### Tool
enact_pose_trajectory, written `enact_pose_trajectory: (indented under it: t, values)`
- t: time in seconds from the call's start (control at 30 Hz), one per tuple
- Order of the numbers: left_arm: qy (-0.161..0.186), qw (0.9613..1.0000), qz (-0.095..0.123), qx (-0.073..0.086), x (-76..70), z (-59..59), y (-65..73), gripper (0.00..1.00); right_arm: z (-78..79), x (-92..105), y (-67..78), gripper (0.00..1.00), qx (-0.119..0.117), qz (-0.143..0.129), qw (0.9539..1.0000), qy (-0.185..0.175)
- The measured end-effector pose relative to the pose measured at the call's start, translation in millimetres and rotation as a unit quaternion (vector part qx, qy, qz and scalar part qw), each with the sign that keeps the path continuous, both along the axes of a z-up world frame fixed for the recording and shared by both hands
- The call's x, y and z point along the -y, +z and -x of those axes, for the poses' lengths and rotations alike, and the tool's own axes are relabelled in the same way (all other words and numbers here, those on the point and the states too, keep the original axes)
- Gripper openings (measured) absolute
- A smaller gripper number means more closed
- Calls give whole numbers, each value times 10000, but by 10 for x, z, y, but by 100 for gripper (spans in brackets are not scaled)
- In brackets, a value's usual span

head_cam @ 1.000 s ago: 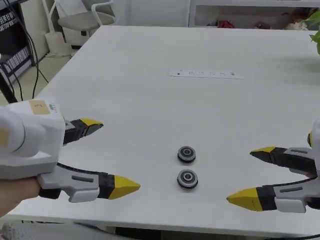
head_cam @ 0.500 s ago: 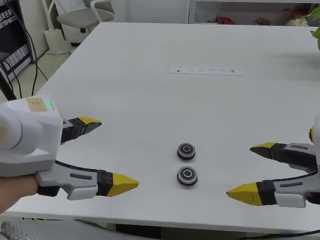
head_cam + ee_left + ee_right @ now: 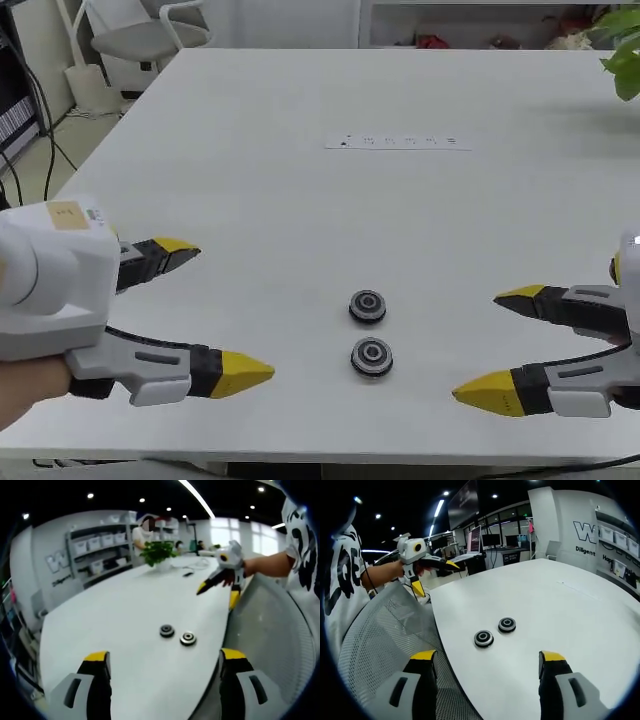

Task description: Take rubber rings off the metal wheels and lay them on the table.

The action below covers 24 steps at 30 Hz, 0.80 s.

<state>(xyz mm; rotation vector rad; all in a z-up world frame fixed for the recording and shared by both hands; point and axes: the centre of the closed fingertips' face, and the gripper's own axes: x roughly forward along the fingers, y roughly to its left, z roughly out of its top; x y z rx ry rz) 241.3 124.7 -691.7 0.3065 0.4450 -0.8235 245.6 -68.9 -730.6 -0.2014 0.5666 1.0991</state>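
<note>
Two wheels [image 3: 367, 307]; left gripper [image 3: 232, 310], right gripper [image 3: 477, 347] jaws apart.

Left gripper [image 3: 232, 310] sits at lower left of head view, jaws spread wide, yellow tips pointing right and a bit forward. Left hand [image 3: 25, 385] grips its white body from below. Right gripper [image 3: 476, 346] at lower right, jaws also wide apart, tips pointing left. The two grippers face each other, well apart, at about the same height. In each gripper view the own jaws rise parted from the bottom edge. Right forearm [image 3: 262, 565] and left forearm [image 3: 380, 572] are bare and reach forward.
</note>
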Motion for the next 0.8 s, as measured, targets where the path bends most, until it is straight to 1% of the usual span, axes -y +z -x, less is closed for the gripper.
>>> enact_pose_trajectory:
  t: [0.13,0.4,0.73,0.8]
  values:
    - [-86,10000,-3,18,27,-16,8,91,-1,23,-6,80,-1,20,10000,-41]
    - [-208,9998,-35,-39,48,-27,-26,91,-9,49,-11,80,10,56,9999,-96]
    - [-275,9996,-13,-59,44,-51,-23,91,-40,17,-7,80,45,75,9999,-74]
    - [-310,9995,-46,-52,46,-55,-30,90,-60,21,-14,80,65,106,9999,-64]
